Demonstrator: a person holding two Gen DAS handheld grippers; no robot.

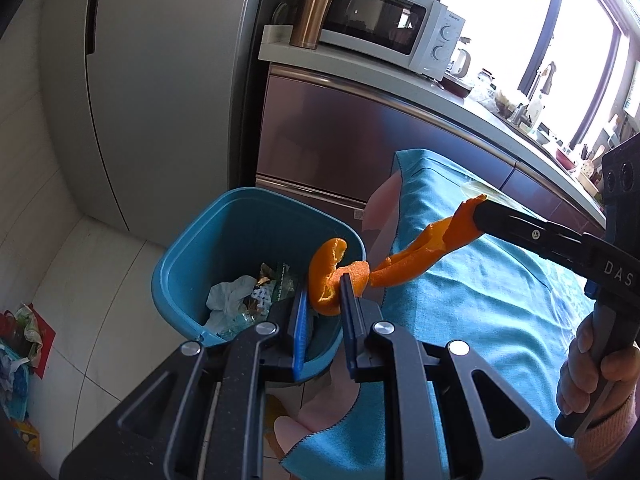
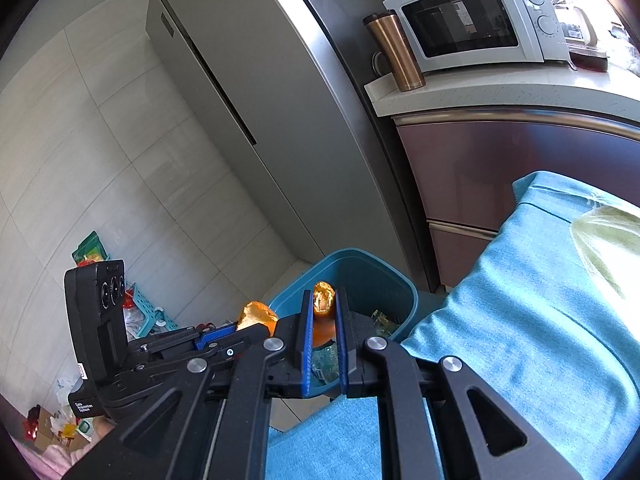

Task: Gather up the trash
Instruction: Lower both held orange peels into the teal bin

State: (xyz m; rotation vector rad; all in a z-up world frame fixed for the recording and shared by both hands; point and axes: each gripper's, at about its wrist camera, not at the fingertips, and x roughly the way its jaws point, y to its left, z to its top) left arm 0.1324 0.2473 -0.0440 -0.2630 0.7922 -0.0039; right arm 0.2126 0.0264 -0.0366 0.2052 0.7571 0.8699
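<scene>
The left gripper (image 1: pixel 325 296) and the right gripper (image 2: pixel 324 312) each pinch an orange peel (image 1: pixel 330 276) tight, holding both just above the blue bin (image 1: pixel 192 256) so the peels can fall in.

Glossy plastic bin (image 1: pixel 200 240); matt cloth (image 1: pixel 480 280); brushed-metal fridge (image 1: pixel 160 80)

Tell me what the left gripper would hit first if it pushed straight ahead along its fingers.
Probably the trash inside the blue bin: the left gripper, shut on an orange peel, points down into its open mouth. Depth is uncertain.
</scene>
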